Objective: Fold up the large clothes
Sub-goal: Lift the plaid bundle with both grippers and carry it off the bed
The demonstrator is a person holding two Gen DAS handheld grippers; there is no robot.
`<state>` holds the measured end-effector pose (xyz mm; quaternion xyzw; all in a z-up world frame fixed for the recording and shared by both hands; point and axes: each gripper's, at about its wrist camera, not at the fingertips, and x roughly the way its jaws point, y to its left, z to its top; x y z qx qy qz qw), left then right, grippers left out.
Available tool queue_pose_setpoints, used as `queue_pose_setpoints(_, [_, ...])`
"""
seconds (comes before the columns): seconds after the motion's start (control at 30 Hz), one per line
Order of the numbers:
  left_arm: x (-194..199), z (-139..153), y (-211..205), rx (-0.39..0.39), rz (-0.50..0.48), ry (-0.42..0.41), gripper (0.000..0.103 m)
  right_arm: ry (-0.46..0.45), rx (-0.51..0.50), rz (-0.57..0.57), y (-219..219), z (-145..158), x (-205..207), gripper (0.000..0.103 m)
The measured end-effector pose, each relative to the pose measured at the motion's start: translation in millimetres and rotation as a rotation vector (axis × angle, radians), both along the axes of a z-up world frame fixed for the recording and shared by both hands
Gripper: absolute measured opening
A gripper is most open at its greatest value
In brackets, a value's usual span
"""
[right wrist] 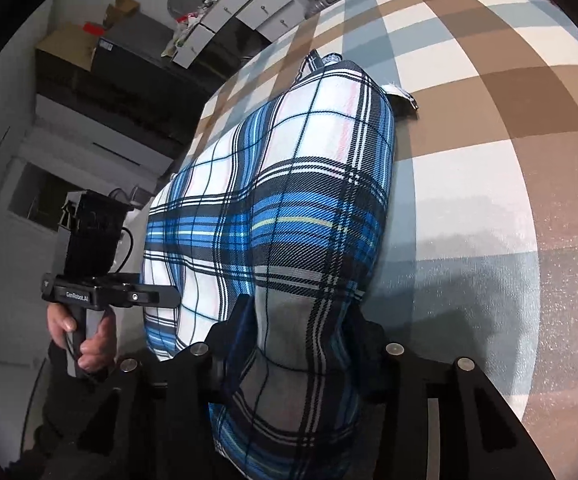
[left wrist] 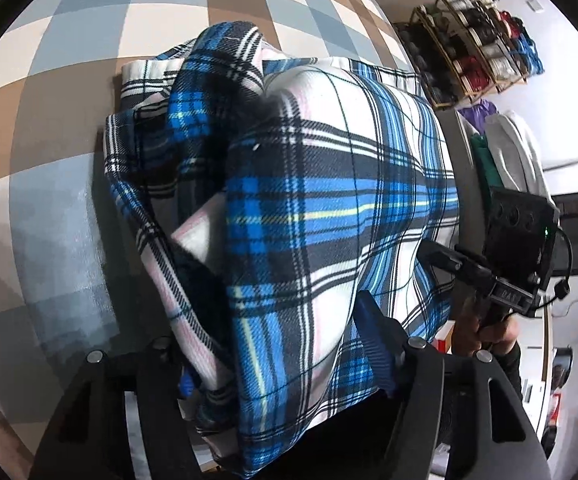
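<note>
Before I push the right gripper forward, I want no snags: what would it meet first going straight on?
The right gripper is already shut on the plaid garment; straight ahead lies more of that bunched cloth, probably then the checked tablecloth.

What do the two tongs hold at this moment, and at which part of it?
Both tongs hold the plaid garment. The left tongs clamp a bunched fold at its near edge; the right tongs clamp another bunched part of that near edge.

Blue, white and black plaid garment (left wrist: 329, 200), bunched, lying on checked tablecloth (left wrist: 69, 60)
</note>
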<state>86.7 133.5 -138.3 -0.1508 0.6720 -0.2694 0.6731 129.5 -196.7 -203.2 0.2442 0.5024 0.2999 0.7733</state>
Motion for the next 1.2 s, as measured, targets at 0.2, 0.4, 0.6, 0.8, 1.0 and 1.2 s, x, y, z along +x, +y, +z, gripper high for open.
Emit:
queue_pose_setpoints(0.2, [-5.8, 11.4, -4.8, -0.045, 0.009, -0.030, 0.041, -0.078, 0.119, -0.015, -7.1, 21.6, -16.3, 0.023])
queue_pose_setpoints(0.4, [-12.4, 40.8, 15.8, -0.094, 0.027, -0.074, 0.040, -0.167, 0.101, 0.030, 18.6, 69.7, -29.3, 0.021])
queue_pose_setpoints(0.6, [-23.4, 89.7, 62.1, -0.131, 0.087, -0.147, 0.040, -0.257, 0.103, 0.087, 67.7, 126.7, -28.6, 0.021])
queue_pose_setpoints(0.8, [-42.1, 149.1, 144.5, -0.121, 0.195, -0.236, 0.040, -0.356, 0.121, 0.193, 152.7, 188.4, -23.3, 0.021])
queue_pose_setpoints(1.0, [-71.0, 197.3, 248.5, -0.033, 0.339, -0.317, 0.040, -0.414, 0.240, 0.316, 268.3, 215.7, -11.9, 0.021])
queue_pose_setpoints(1.2, [-105.7, 183.9, 344.0, 0.095, 0.499, -0.296, 0.040, -0.353, 0.304, 0.420, 400.0, 173.9, -7.7, 0.021])
